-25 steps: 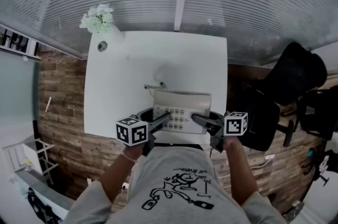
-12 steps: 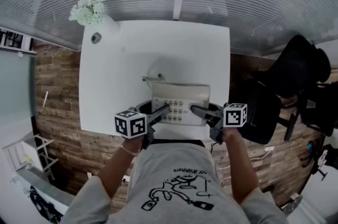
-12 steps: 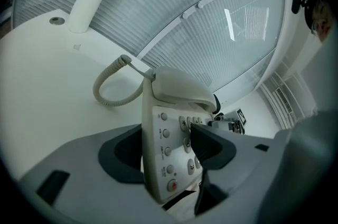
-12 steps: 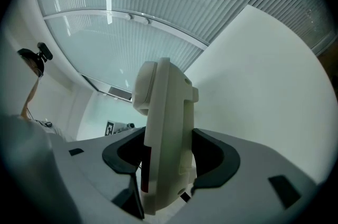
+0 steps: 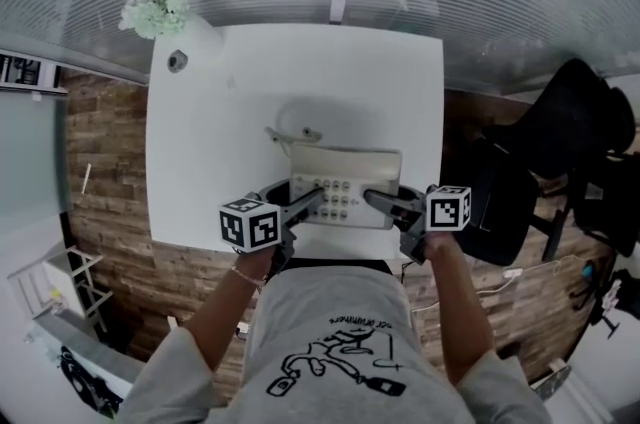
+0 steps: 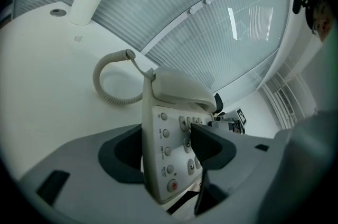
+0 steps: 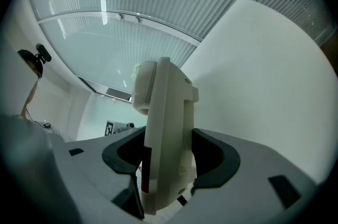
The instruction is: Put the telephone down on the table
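Right now the cream telephone (image 5: pixel 345 177) is at the near edge of the white surface (image 5: pixel 215 142), at about 6 o'clock on it. I cannot tell if it touches the surface. Its handset (image 6: pixel 179 88) lies on top. The left tongs (image 5: pixel 312 201) are clamped on its left side, and the right tongs (image 5: pixel 375 200) are clamped on its right side. Its curly cord (image 5: pixel 284 134) lies on the surface at 11 o'clock from the telephone. A white vase (image 5: pixel 203 40) with pale flowers (image 5: pixel 157 4) stands well apart at 10 o'clock, in the corner.
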Demonstrator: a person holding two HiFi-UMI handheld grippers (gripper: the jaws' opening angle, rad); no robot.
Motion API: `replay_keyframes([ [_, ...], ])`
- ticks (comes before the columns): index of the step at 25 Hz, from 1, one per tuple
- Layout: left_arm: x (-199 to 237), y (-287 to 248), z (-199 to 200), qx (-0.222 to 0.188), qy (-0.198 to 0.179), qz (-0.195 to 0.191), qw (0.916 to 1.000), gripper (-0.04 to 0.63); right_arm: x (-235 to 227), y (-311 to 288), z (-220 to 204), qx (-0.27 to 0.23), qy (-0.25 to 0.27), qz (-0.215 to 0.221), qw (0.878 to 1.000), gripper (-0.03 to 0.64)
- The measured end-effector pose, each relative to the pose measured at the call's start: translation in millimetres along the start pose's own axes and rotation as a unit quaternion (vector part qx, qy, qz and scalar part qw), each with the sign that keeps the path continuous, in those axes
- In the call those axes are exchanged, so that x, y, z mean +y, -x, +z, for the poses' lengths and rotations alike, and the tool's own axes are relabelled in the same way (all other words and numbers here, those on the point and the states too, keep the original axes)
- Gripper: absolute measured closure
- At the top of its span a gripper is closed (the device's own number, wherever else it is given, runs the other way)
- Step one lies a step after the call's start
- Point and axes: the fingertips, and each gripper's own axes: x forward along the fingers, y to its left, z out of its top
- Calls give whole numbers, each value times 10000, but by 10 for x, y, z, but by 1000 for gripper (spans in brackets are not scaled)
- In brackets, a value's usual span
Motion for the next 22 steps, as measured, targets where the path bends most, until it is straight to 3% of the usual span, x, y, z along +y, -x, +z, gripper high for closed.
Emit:
replay_keyframes([
  [22, 404, -237, -416, 229, 427, 117, 9988, 334, -528, -131, -294, 289, -321, -206, 9989, 344],
])
